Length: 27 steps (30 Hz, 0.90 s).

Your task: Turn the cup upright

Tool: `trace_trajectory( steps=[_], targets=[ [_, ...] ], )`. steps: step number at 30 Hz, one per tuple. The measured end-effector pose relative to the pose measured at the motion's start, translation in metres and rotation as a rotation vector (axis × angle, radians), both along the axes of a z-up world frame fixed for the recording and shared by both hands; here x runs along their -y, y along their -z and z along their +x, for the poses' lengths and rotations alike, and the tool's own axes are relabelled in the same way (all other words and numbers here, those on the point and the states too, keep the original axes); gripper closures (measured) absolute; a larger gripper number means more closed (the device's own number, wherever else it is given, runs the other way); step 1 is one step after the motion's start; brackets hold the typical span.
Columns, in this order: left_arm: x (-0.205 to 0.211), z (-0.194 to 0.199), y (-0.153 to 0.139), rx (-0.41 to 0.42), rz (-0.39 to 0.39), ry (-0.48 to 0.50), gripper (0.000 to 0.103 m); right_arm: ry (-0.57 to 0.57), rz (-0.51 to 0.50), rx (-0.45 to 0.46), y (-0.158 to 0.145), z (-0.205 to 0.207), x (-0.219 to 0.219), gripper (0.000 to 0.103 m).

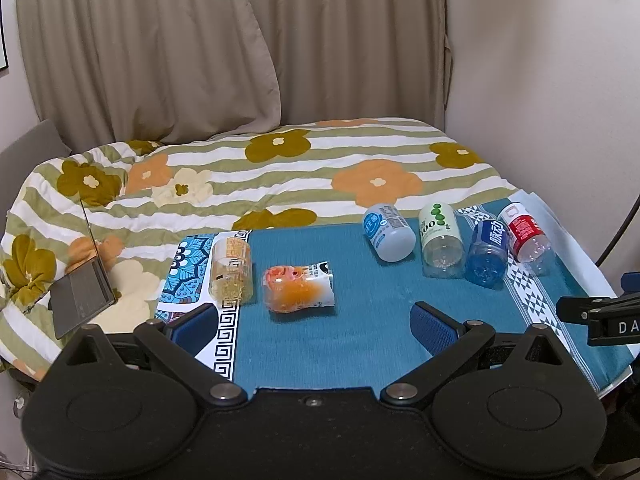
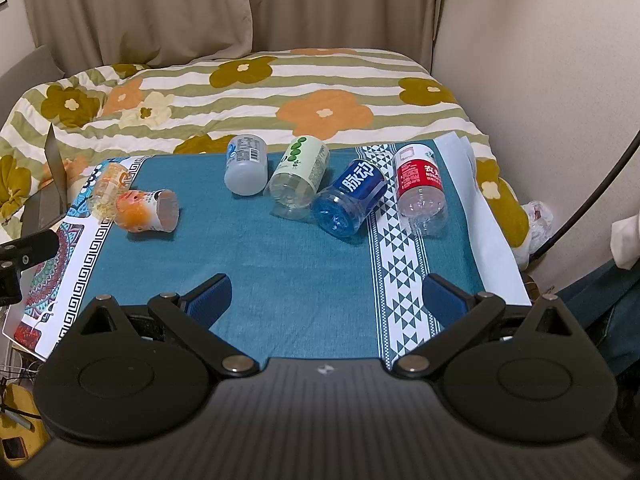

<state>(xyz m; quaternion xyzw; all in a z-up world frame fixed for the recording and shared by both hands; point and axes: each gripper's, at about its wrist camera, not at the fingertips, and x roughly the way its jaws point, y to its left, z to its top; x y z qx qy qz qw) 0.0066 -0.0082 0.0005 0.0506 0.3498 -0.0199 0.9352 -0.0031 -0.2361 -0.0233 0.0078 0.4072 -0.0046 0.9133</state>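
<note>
Sideways lies the blue cup (image 2: 351,200) (label "脉动"); left gripper (image 1: 314,326) and right gripper (image 2: 326,300) both spread, empty.

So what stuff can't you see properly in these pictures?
- Orange cup, left wrist view: blurred, its print unreadable.
- Yellow cup, right wrist view: partly hidden behind the orange cup.
- Laptop, right wrist view: cut off by the left edge.
- Black clamp, left wrist view: its lettering runs off the right edge.

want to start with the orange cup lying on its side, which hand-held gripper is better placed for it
Left. The orange cup lies just ahead of the open left hand-held gripper; from the right hand-held gripper it sits far off to the left.
</note>
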Motion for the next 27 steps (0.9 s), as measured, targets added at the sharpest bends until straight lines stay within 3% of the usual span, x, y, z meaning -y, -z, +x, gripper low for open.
trace_trajectory(
  steps=[27],
  targets=[
    [0.0027,0.0021,0.0002,-0.005,-0.003,0.001,0.0,0.001,0.001,-0.002,0.0034,0.0017,-0.0016,0.0]
  ],
)
